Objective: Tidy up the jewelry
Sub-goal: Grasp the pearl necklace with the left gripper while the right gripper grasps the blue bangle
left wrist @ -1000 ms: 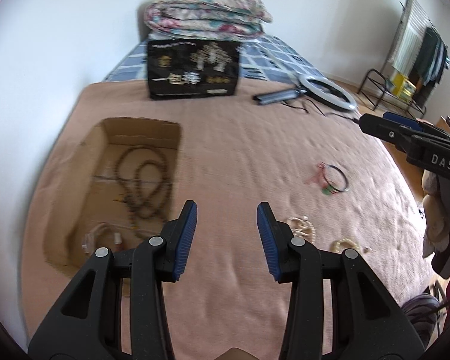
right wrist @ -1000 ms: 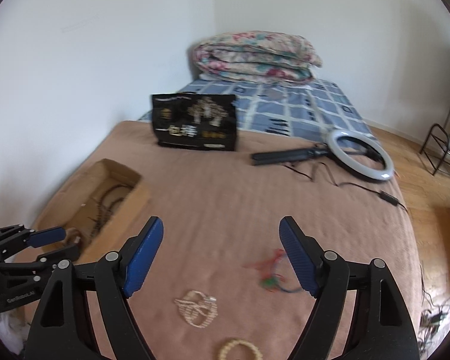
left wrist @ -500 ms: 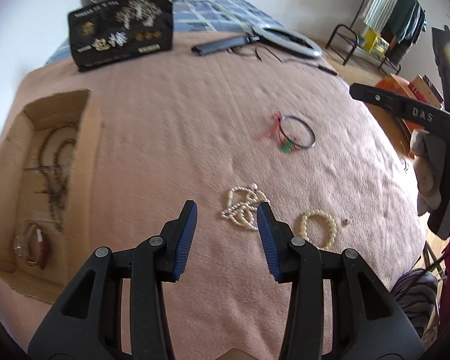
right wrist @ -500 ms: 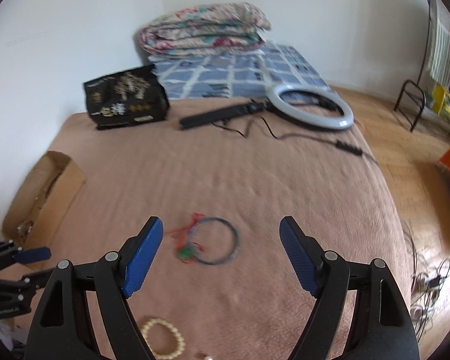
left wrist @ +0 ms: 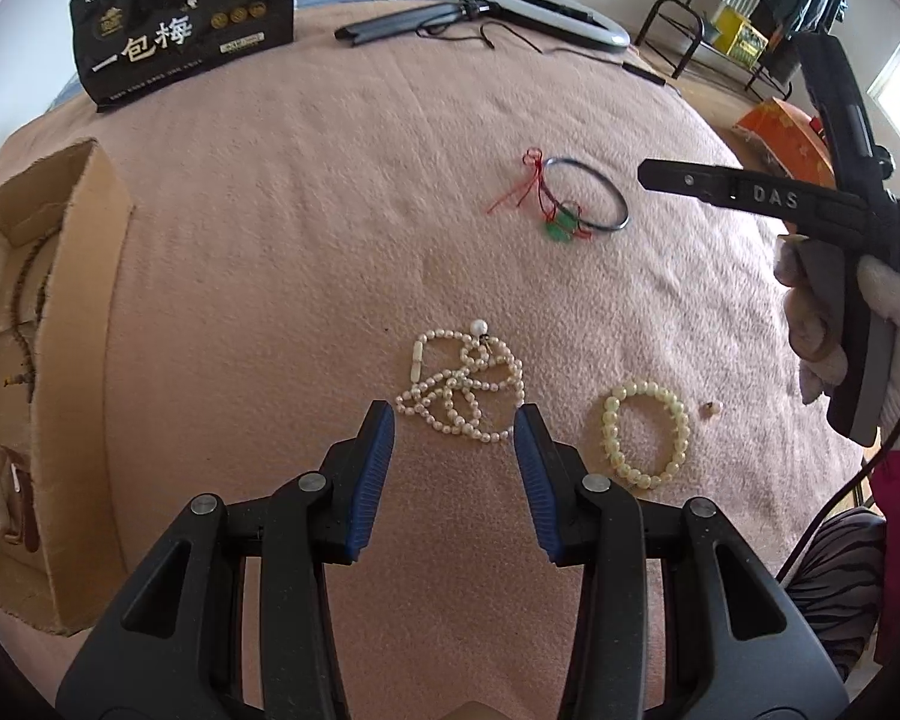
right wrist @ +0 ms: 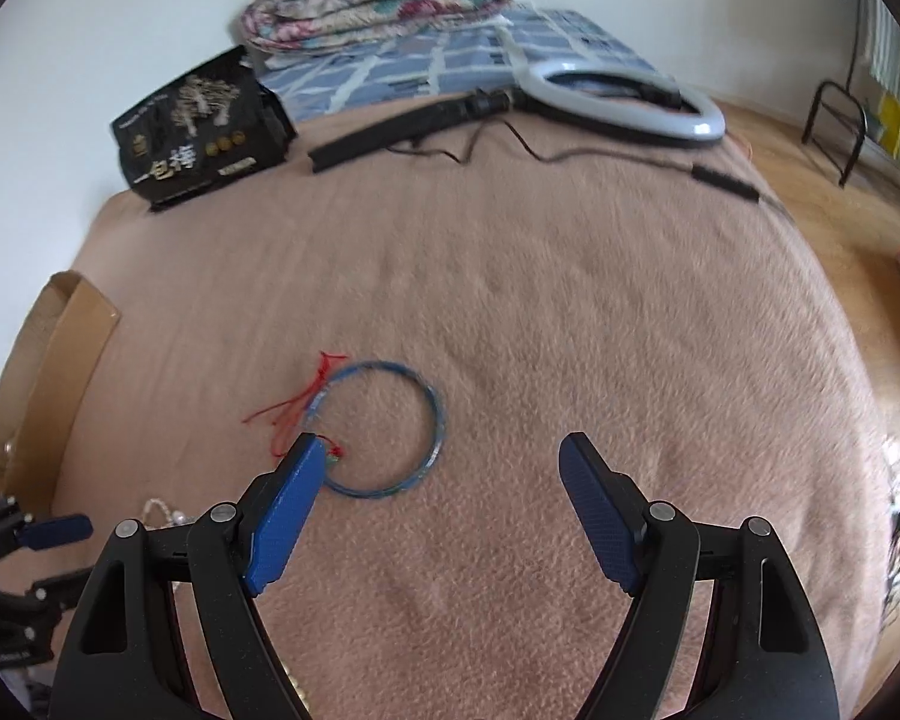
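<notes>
Fuzzy pink blanket (left wrist: 306,228) covers the bed, its nap soft and slightly rippled. At the far left edge sits a shallow cardboard box (left wrist: 84,276) with raw corrugated walls, holding a string of dark brown beads (left wrist: 27,294). Farther back lies a glossy black packet (left wrist: 186,18) printed in gold and white. Near the middle, the left gripper (left wrist: 455,414) hovers with its ribbed blue pads apart and empty, just short of a tangled pearl necklace (left wrist: 462,384). Right of that lies a round bracelet of pale beads (left wrist: 647,441). Beyond it rests a thin blue bangle (right wrist: 384,426) tied with red thread, the right gripper (right wrist: 444,450) above it, spread wide and holding nothing.
</notes>
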A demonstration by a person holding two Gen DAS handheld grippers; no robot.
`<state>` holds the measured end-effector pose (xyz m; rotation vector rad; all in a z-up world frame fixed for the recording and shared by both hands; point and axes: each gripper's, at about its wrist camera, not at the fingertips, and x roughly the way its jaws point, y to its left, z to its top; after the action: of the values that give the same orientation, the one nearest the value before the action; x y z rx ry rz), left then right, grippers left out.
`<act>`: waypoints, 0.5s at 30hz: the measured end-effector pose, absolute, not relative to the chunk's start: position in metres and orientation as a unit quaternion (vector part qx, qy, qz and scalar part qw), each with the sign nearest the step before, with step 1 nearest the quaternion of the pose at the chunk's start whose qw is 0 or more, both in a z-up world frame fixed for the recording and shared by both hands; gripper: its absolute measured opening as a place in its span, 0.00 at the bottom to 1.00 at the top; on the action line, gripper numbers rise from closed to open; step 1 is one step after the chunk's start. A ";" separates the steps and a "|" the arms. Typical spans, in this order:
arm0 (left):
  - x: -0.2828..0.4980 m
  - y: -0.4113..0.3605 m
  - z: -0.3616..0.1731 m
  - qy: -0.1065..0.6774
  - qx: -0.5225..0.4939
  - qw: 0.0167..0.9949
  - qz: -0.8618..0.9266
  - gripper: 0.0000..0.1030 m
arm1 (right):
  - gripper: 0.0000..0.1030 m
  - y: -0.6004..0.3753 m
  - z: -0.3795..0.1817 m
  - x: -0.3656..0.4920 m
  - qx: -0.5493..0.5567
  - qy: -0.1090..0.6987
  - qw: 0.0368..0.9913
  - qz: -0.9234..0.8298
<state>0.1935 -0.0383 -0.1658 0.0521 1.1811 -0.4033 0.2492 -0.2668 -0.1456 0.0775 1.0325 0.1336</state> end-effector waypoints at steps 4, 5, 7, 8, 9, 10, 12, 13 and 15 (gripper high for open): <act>0.196 -0.040 -0.173 0.557 0.028 0.808 -0.190 0.41 | 0.78 -0.273 -0.158 0.259 0.053 0.509 0.857 0.053; 0.197 -0.041 -0.174 0.557 0.028 0.808 -0.189 0.41 | 0.78 -0.273 -0.159 0.261 0.054 0.512 0.856 0.051; 0.199 -0.041 -0.177 0.560 0.029 0.806 -0.189 0.41 | 0.78 -0.273 -0.162 0.265 0.055 0.516 0.853 0.052; 0.200 -0.042 -0.179 0.561 0.030 0.806 -0.189 0.41 | 0.78 -0.273 -0.162 0.266 0.056 0.518 0.852 0.053; 0.201 -0.042 -0.181 0.562 0.030 0.805 -0.189 0.41 | 0.78 -0.273 -0.163 0.268 0.055 0.520 0.851 0.054; 0.202 -0.042 -0.182 0.563 0.031 0.804 -0.189 0.41 | 0.77 -0.273 -0.164 0.269 0.055 0.521 0.850 0.053; 0.204 -0.043 -0.185 0.564 0.032 0.803 -0.190 0.41 | 0.77 -0.274 -0.166 0.272 0.053 0.523 0.849 0.050; 0.205 -0.043 -0.186 0.564 0.033 0.803 -0.190 0.41 | 0.76 -0.273 -0.167 0.274 0.052 0.524 0.849 0.049; 0.207 -0.044 -0.187 0.563 0.036 0.803 -0.190 0.41 | 0.70 -0.273 -0.168 0.276 0.053 0.527 0.847 0.050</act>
<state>0.2067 -0.0445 -0.1866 0.0772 1.2062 -0.4072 0.2757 -0.2728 -0.1684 0.1112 1.1111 0.1062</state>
